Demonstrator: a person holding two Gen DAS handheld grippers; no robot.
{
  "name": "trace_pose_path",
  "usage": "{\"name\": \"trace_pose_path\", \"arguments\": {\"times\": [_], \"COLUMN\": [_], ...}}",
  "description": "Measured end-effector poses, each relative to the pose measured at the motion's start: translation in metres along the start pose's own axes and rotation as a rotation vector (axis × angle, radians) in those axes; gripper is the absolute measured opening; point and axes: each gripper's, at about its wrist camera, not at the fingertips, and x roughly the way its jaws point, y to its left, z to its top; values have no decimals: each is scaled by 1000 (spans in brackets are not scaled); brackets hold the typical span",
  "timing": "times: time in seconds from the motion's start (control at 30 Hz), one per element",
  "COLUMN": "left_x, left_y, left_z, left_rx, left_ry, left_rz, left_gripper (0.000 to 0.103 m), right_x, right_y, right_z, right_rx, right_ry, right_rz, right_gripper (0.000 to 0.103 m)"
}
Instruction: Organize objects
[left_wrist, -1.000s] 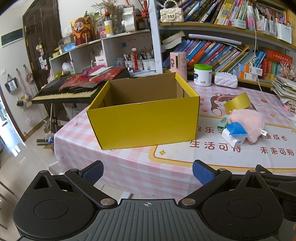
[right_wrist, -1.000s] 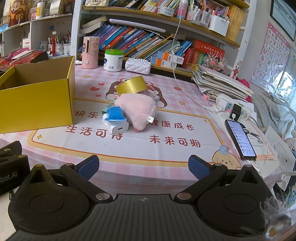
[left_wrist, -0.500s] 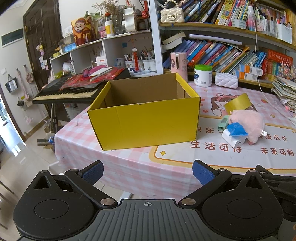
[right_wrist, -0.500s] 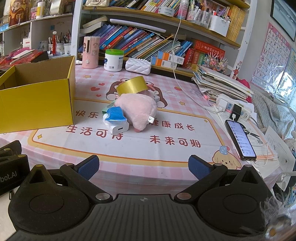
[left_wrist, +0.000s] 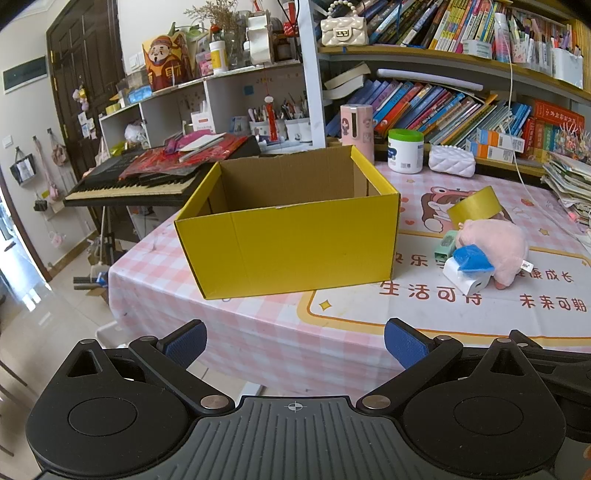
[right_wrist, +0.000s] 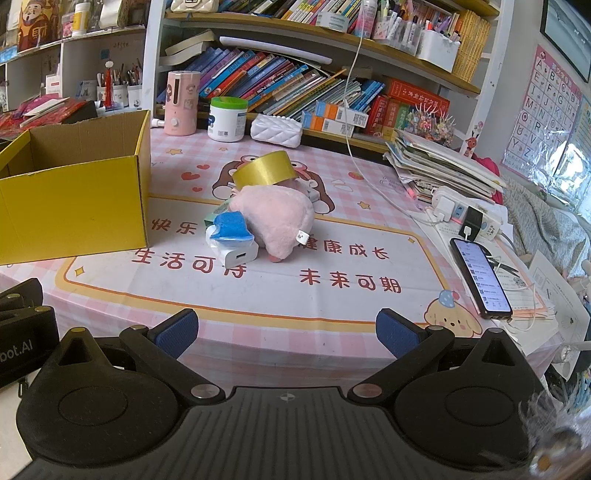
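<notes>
An open yellow cardboard box (left_wrist: 291, 240) stands on the pink checked tablecloth (left_wrist: 240, 332); its inside looks empty. It also shows at the left of the right wrist view (right_wrist: 74, 206). To its right lies a pile: a pink plush toy (right_wrist: 277, 218), a gold tape roll (right_wrist: 264, 170) leaning on it, a white charger (right_wrist: 238, 254) with a blue item (right_wrist: 231, 225) on top, and a small green item (left_wrist: 445, 245). My left gripper (left_wrist: 295, 341) is open and empty before the table edge. My right gripper (right_wrist: 286, 334) is open and empty, facing the pile.
A phone (right_wrist: 478, 277), a power strip (right_wrist: 469, 216) and a stack of papers (right_wrist: 439, 162) lie at the right. A white jar (right_wrist: 227, 118), a pink bottle (right_wrist: 181, 103) and a white quilted case (right_wrist: 275, 129) stand before the bookshelf. A keyboard (left_wrist: 136, 184) stands left of the table.
</notes>
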Motion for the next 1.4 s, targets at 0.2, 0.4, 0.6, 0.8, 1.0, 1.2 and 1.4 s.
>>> {"name": "trace_pose_path", "arguments": {"times": [0.2,0.4,0.6,0.8,1.0,1.2,1.4], "left_x": [0,-3,-4,-5,-4,-2,0], "left_y": [0,3,4,4,6,7,8], "left_z": [0,2,5,5,4,3,2], "left_rx": [-1,-10,-12,-14,-21,-26,-28], "left_ry": [0,-2,-5,-8,-5,-1,3], "left_rz": [0,-9,-9,-9,-4,-2,-3], "left_gripper": [103,103,103,103,103,103,103], "right_x": [0,0,-2,-5,-7,-5,-2], "right_y": [0,0,2,4,6,6,6], "right_z": [0,1,0,1,2,2,2], "right_rx": [0,-1,1,-1,-4,-8,-10], "right_ry": [0,0,-3,-6,-5,-2,3], "right_rz": [0,-1,1,0,3,8,8], "right_gripper": [103,103,103,103,103,103,103]}}
